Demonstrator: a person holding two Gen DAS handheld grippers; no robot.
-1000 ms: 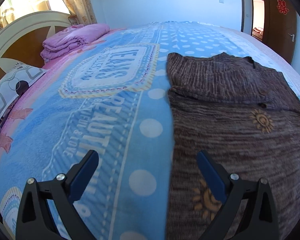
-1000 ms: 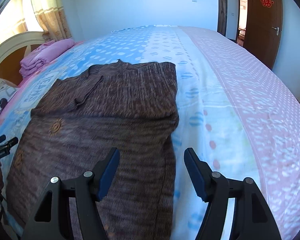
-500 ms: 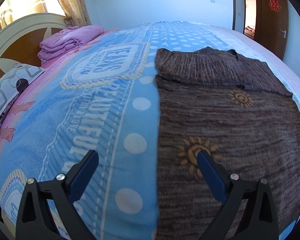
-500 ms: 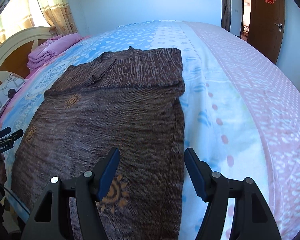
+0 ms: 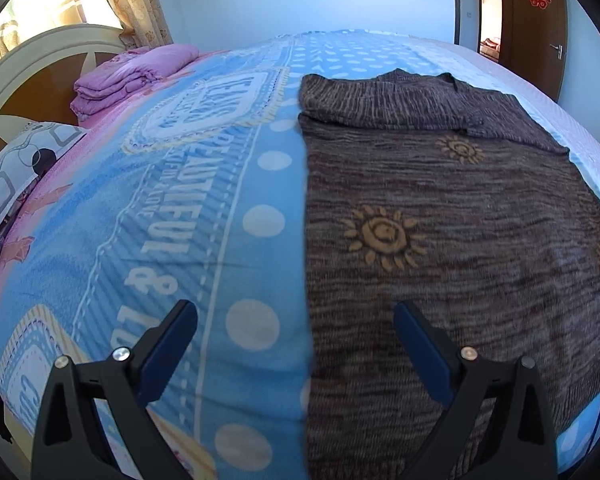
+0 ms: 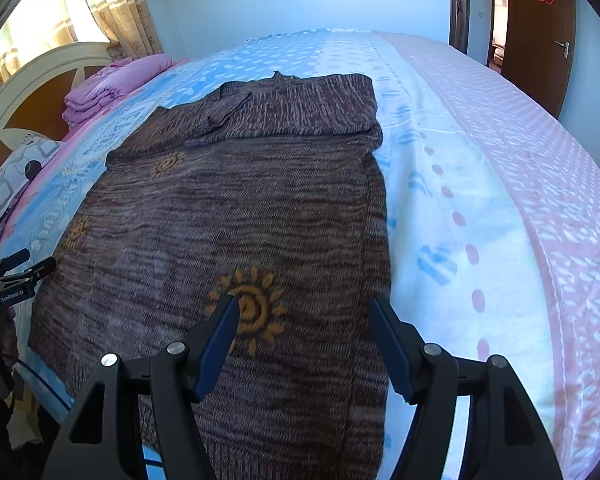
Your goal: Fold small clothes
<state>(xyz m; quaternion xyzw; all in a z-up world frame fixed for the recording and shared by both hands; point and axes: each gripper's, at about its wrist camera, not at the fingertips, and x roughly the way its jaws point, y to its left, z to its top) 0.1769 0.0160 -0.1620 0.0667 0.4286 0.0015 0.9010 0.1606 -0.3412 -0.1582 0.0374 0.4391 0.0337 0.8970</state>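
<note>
Brown sweater (image 5: pixel 440 216) flat on bed (image 5: pixel 204 216) (sleeves folded in); 2 grippers spread

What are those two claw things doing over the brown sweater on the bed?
A person holds a claw in each hand and is getting ready to fold the brown sweater, which lies flat on the bed with its top part already turned over. The left gripper and right gripper are both open above its near end, holding nothing.

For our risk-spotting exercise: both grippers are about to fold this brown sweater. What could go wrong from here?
1. The left gripper straddles the brown sweater edge, so it might pinch the blanket too.
2. The right gripper also sits at an edge; uneven grabs could skew the fold.
</note>
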